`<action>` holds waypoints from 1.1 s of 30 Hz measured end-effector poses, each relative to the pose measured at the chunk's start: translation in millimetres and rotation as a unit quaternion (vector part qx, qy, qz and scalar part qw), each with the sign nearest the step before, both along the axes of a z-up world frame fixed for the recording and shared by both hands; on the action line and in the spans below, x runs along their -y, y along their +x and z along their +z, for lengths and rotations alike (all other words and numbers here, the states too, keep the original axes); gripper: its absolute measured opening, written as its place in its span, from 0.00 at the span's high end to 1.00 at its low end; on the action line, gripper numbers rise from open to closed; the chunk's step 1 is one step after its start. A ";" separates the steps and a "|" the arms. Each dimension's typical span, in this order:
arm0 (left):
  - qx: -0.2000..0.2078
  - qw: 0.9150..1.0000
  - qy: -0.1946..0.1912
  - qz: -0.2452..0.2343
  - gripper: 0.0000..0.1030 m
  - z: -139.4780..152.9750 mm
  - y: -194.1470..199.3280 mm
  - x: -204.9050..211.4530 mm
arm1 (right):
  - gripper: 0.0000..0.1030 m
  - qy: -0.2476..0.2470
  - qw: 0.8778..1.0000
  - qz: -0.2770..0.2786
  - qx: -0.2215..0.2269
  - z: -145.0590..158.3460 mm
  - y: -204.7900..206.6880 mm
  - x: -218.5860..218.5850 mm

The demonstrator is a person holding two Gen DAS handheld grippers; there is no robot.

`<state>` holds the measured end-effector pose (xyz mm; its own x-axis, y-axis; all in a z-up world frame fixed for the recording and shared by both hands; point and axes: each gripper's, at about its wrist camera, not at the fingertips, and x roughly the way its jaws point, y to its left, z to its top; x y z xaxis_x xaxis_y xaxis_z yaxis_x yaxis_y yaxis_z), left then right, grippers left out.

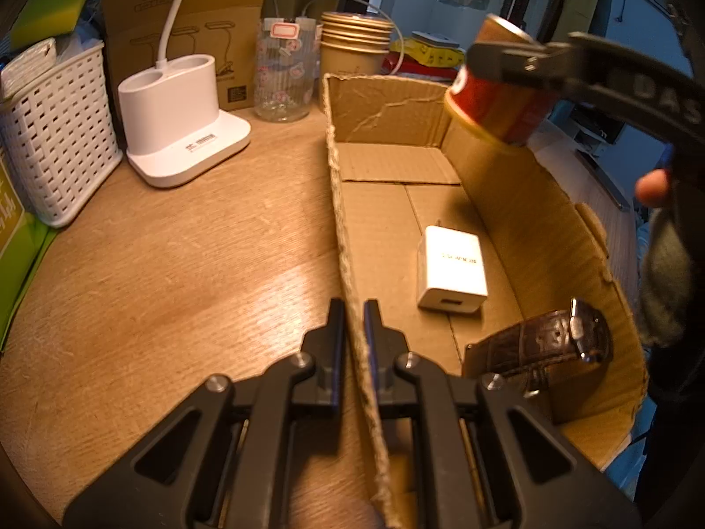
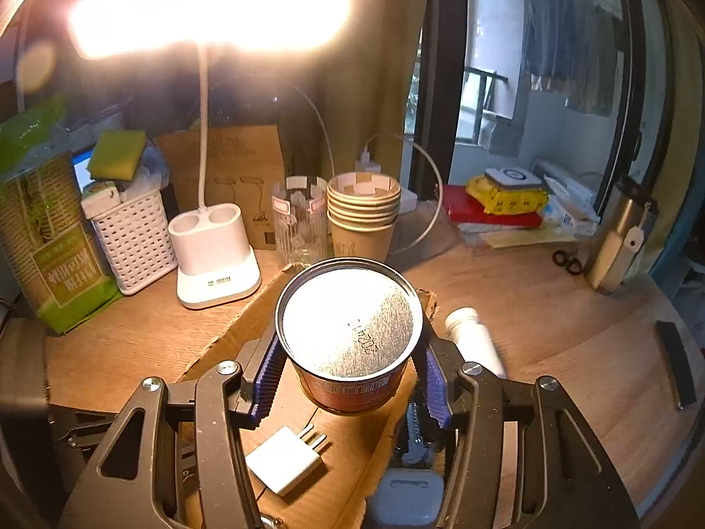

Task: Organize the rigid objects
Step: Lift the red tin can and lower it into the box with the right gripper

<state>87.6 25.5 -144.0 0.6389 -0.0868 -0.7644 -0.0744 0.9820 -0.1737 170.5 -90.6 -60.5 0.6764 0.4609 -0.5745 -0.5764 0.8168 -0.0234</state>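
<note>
While my left claw is clamped on the near wall of the cardboard box, my right claw holds the red can in the air above the box's far end. Inside lie a white charger and a brown watch, with bare floor between them and the far wall. On the bench left of the box is open wood.

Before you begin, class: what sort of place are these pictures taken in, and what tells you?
Probably a desk in someone's home, beside a window. A lit desk lamp stands on the wooden desk, clothes hang drying outside, and a white basket holds household odds and ends.
</note>
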 end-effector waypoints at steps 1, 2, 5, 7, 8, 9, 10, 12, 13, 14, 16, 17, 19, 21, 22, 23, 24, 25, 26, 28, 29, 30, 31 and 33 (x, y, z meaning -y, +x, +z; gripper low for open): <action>0.000 1.000 0.000 0.000 0.91 -0.1 0.0 -0.2 | 0.45 -0.002 1.000 0.000 -0.003 -2.8 1.8 -1.8; 0.000 1.000 0.000 0.000 0.91 -0.1 0.0 -0.2 | 0.45 -0.004 1.000 0.000 -0.006 -5.0 2.7 -3.5; 0.000 1.000 0.000 0.000 0.91 -0.1 0.0 -0.2 | 0.45 -0.014 1.000 0.002 -0.017 -12.5 7.2 -8.2; 0.000 1.000 0.000 0.000 0.91 -0.1 -0.1 -0.5 | 0.45 -0.022 0.999 0.002 -0.029 -15.4 12.9 -8.8; 0.000 1.000 0.000 0.000 0.91 -0.1 -0.2 -0.4 | 0.45 -0.028 0.999 0.001 -0.034 -16.5 16.2 -9.4; 0.000 1.000 0.000 0.000 0.91 0.1 -0.3 0.2 | 0.45 -0.034 0.999 -0.003 -0.039 -18.1 19.4 -9.9; 0.000 1.000 0.000 0.000 0.91 0.1 -0.2 -0.1 | 0.45 -0.038 0.998 -0.004 -0.044 -19.8 21.8 -10.4; 0.000 1.000 0.000 0.000 0.91 0.2 -0.3 0.3 | 0.45 -0.048 0.997 0.000 -0.057 -24.9 26.4 -11.9; 0.000 1.000 0.000 0.000 0.91 0.1 -0.3 -0.1 | 0.44 -0.053 0.997 0.003 -0.059 -27.6 26.6 -13.1; 0.000 1.000 0.000 0.000 0.91 0.1 -0.3 -0.1 | 0.44 -0.060 0.996 0.008 -0.059 -30.4 26.2 -15.1; 0.001 1.000 0.001 -0.001 0.91 0.1 -0.2 0.7 | 0.44 -0.070 0.996 0.013 -0.058 -33.6 23.6 -18.4; 0.001 1.000 0.000 -0.001 0.91 0.2 -0.4 1.8 | 0.44 -0.081 0.995 0.015 -0.053 -34.4 21.7 -20.5; 0.001 1.000 0.000 -0.001 0.91 -0.8 -1.1 2.3 | 0.44 -0.088 0.995 0.019 -0.051 -35.3 20.6 -21.7; 0.001 1.000 0.000 -0.001 0.91 -0.7 -1.2 2.9 | 0.44 -0.087 0.995 0.017 -0.051 -35.4 20.7 -21.2; 0.001 1.000 0.000 -0.001 0.91 -0.7 -1.2 3.4 | 0.44 -0.086 0.995 0.017 -0.052 -35.3 20.5 -21.1; 0.001 1.000 0.000 -0.001 0.91 -0.8 -1.1 2.1 | 0.44 -0.082 0.995 0.017 -0.052 -34.8 19.9 -20.0; 0.001 1.000 0.000 -0.001 0.91 -0.8 -1.2 2.7 | 0.44 -0.077 0.995 0.018 -0.053 -34.4 19.6 -18.9; 0.001 1.000 0.000 -0.001 0.91 -0.7 -1.3 3.5 | 0.44 -0.073 0.996 0.018 -0.054 -33.7 19.9 -17.6; 0.001 1.000 0.000 -0.001 0.91 -0.8 -1.3 2.6 | 0.44 -0.068 0.996 0.018 -0.055 -33.0 19.9 -15.8; 0.001 1.000 0.000 -0.001 0.91 -0.8 -1.5 3.3 | 0.44 -0.060 0.996 0.019 -0.056 -31.5 19.4 -12.5; 0.001 1.000 0.000 -0.001 0.91 -0.8 -1.4 3.1 | 0.43 -0.060 0.996 0.022 -0.055 -31.1 18.5 -11.4; 0.001 1.000 0.000 -0.001 0.91 -0.8 -1.5 3.1 | 0.41 -0.060 0.997 0.023 -0.053 -30.5 17.0 -11.3; 0.001 1.000 0.000 -0.001 0.91 -0.8 -1.4 3.1 | 0.38 -0.059 0.997 0.026 -0.052 -30.1 16.0 -11.1; 0.000 1.000 -0.001 -0.001 0.91 -0.7 -1.8 4.5 | 0.36 -0.060 0.996 0.032 -0.053 -29.6 14.8 -11.9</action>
